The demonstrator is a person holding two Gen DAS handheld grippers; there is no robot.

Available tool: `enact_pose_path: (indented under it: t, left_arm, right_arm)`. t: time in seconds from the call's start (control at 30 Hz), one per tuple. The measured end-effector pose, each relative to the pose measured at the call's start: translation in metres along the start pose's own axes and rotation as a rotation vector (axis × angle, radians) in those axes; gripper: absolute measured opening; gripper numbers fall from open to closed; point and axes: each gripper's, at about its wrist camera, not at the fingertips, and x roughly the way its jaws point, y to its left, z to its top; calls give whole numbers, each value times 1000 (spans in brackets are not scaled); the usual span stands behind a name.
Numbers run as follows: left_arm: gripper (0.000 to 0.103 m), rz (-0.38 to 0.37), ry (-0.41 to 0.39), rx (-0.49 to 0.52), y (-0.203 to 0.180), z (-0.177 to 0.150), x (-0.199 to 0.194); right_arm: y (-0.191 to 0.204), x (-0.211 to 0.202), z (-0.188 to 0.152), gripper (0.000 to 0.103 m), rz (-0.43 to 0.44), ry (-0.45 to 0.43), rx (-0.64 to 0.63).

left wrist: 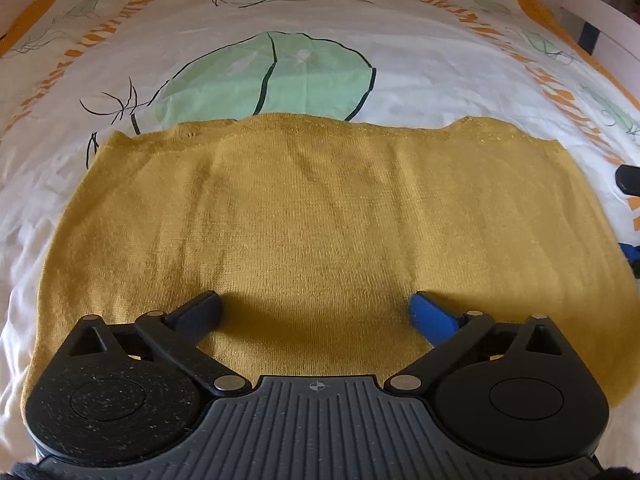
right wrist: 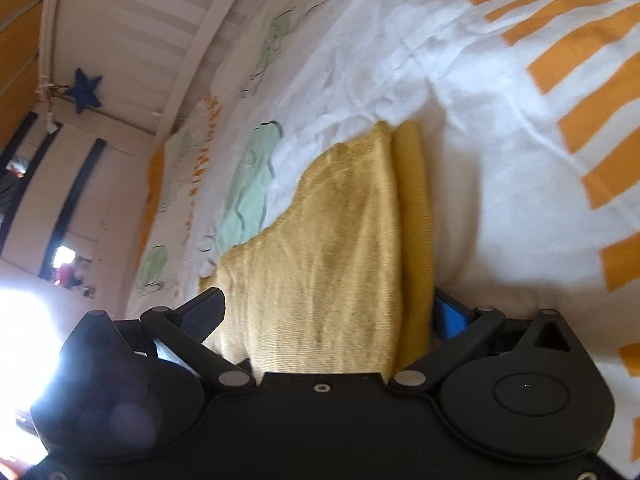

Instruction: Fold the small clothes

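Note:
A mustard-yellow knit garment [left wrist: 320, 208] lies flat on the bed and fills the middle of the left wrist view. My left gripper [left wrist: 316, 312] hovers over its near part, jaws wide open, nothing between the pads. In the right wrist view the same garment [right wrist: 328, 248] shows a folded double edge along its right side. My right gripper [right wrist: 328, 314] stands open and tilted, with this end of the cloth lying between its fingers; the blue finger [right wrist: 450, 316] sits beside the folded edge. Its two fingertips also peek in at the right edge of the left wrist view.
The garment rests on a white bedsheet [left wrist: 400, 80] printed with green leaves and orange stripes. A white slatted bed rail [right wrist: 192, 60] runs along the far side, with a blue star [right wrist: 85, 89] hanging on the wall beyond it.

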Motion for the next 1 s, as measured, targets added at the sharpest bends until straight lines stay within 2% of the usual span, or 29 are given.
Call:
enact_pose_path:
  t: [0.3,0.47,0.57,0.6,0.63,0.7,0.8,1.0]
  left_arm:
    - [103,-9,-11,2,1,-1,2]
    - [102,-36,36,-1,5,8,2]
    - [99,-91,48,-50,19,11,-5]
    - [92,-109,52,-72,25,12,-9]
    - [90,-123,59,-97,33,12,-13]
    - [90,-132,64,-145,48,12,-22]
    - [90,-93,46,-185,73,13,-37]
    - [90,94,-65,-160,115,11,-58]
  right_arm:
    - [7,18,-4,103,95,17,-66]
    - [7,22,-4,103,109,13,-58]
    - [8,22,-5,103,108,12,-61]
    - [7,22,-5,103,110,12,-61]
    - [7,21,-5,103,111,13,-62]
    - [7,21,-5,103,111,13,-61]
    - [8,21,-6,103,104,14,-65]
    - [12,22,-9,103,86,14,-78]
